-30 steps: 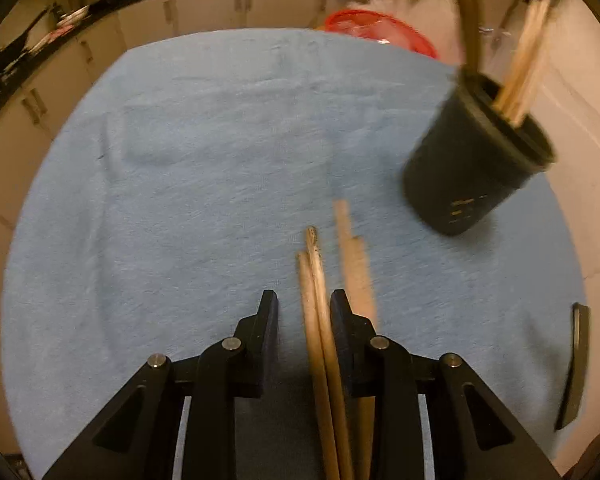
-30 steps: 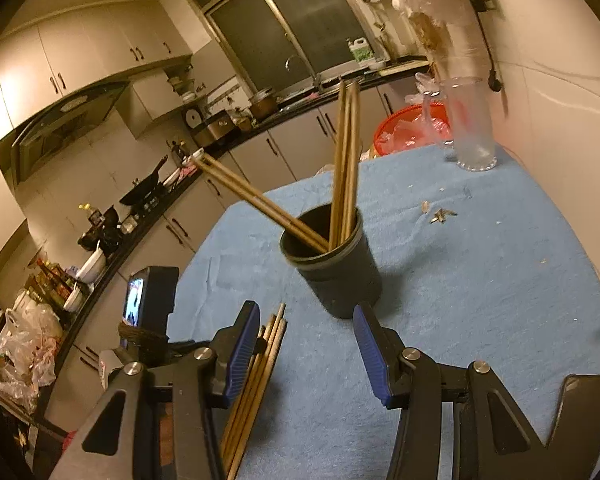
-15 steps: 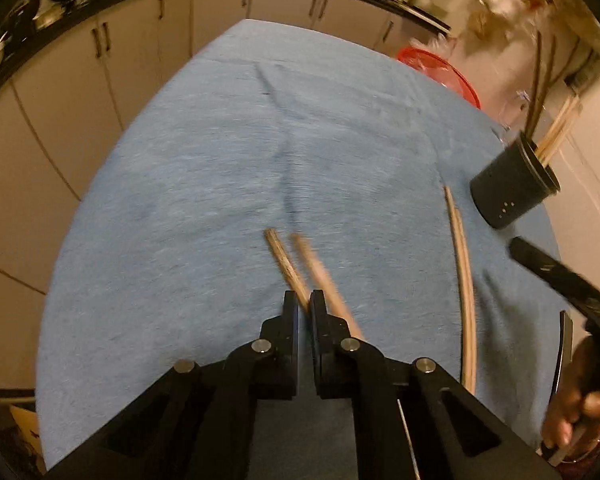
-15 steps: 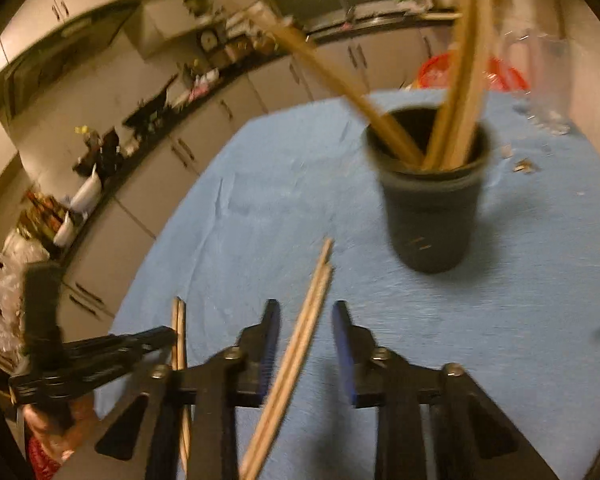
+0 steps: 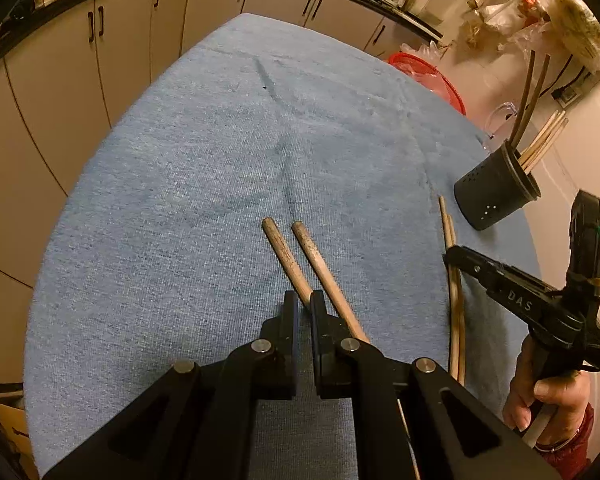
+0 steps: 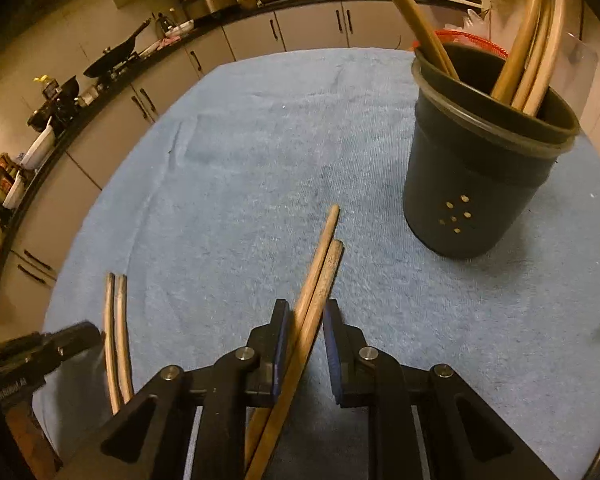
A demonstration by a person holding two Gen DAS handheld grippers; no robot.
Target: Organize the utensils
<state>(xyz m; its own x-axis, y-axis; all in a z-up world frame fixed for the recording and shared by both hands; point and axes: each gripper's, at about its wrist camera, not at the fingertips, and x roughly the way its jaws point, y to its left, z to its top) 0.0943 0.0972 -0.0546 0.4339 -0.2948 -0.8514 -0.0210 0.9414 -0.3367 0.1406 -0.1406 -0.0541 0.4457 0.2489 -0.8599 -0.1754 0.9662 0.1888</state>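
A black holder cup (image 6: 480, 168) with several chopsticks in it stands on the blue cloth (image 6: 260, 160); it also shows at the right of the left wrist view (image 5: 496, 196). My left gripper (image 5: 305, 304) is shut on a pair of brown chopsticks (image 5: 304, 256) that point forward over the cloth. My right gripper (image 6: 305, 312) is nearly closed around a second pair of wooden chopsticks (image 6: 320, 264), just short of the cup. That second pair (image 5: 454, 280) and the right gripper body (image 5: 524, 300) show in the left wrist view.
A red basket (image 5: 428, 76) and a clear jug (image 5: 500, 120) stand at the cloth's far end by the wall. Kitchen cabinets and a counter with pots run along the left and back. The left gripper (image 6: 40, 356) sits at the lower left of the right wrist view.
My left gripper has closed on its pair of chopsticks and swung left, away from the cup. My right gripper has narrowed around the second pair and moved nearer the cup.
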